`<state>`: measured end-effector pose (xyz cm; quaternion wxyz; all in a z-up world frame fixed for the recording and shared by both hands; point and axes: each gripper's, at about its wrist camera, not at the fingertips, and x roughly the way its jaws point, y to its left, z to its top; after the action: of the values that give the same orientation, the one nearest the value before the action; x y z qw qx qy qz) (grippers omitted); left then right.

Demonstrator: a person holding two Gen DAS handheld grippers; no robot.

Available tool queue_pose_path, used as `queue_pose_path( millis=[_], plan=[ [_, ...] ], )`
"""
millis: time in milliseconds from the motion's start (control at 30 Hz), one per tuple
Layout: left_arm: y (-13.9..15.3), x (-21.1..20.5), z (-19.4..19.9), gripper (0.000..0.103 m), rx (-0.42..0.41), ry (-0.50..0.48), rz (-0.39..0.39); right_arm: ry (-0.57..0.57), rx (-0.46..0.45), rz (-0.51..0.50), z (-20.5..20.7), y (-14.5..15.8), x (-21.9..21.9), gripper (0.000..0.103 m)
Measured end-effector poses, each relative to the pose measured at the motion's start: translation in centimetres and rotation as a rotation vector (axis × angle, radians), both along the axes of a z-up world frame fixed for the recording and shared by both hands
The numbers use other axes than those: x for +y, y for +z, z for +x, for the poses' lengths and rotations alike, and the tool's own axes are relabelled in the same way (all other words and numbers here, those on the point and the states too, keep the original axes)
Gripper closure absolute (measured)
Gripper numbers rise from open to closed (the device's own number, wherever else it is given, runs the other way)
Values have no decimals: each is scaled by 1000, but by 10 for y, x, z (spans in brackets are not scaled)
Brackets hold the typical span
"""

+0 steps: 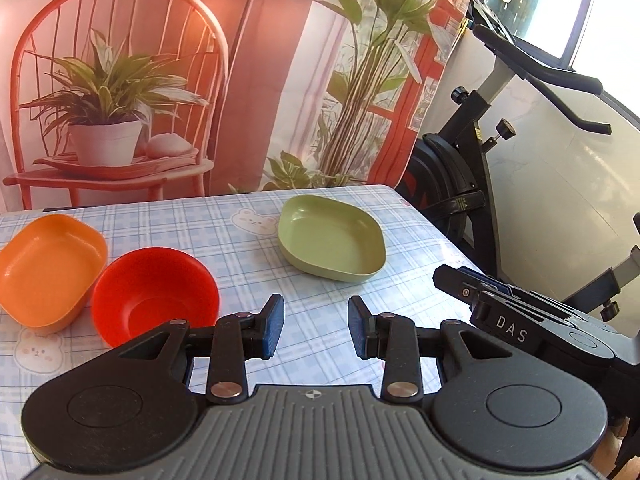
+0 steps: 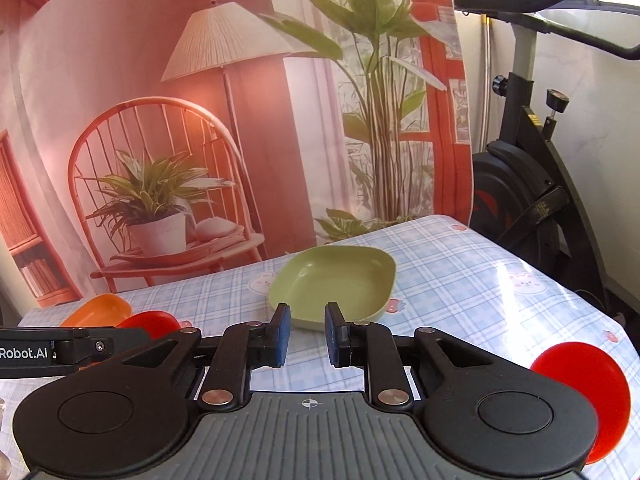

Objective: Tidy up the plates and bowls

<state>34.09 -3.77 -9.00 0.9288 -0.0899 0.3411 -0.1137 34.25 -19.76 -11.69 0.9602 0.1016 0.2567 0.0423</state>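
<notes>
A green squarish plate point(image 1: 334, 238) lies on the checked tablecloth ahead of my left gripper point(image 1: 316, 326), which is open and empty above the table. A red bowl point(image 1: 154, 294) and an orange squarish dish point(image 1: 48, 270) sit side by side at the left. In the right wrist view my right gripper point(image 2: 306, 334) is open and empty, just short of the green plate point(image 2: 334, 286). A red plate point(image 2: 588, 392) lies at the right, partly hidden by the gripper body. The red bowl point(image 2: 150, 322) and orange dish point(image 2: 100, 310) show at the left.
A printed backdrop point(image 1: 200, 80) hangs behind the table's far edge. An exercise bike point(image 1: 500, 140) stands right of the table point(image 1: 224, 240). The right gripper's body point(image 1: 540, 320) shows at the left wrist view's right side.
</notes>
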Motion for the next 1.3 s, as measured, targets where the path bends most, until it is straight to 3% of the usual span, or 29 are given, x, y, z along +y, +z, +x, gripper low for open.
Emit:
queue_pose_path(
  millis=[267, 767, 967, 1300],
  plan=[
    [-16, -57, 19, 66, 27, -67, -14, -164, -34, -26, -23, -11, -71, 85],
    [-54, -154, 48, 66, 118, -269, -65, -487, 42, 17, -56, -64, -174, 85],
    [-67, -185, 53, 66, 133, -314, -14, -535, 78, 43, -61, -79, -190, 85],
    [-82, -193, 54, 66, 171, -338, -3, -515, 115, 105, -58, -92, -194, 89]
  ],
)
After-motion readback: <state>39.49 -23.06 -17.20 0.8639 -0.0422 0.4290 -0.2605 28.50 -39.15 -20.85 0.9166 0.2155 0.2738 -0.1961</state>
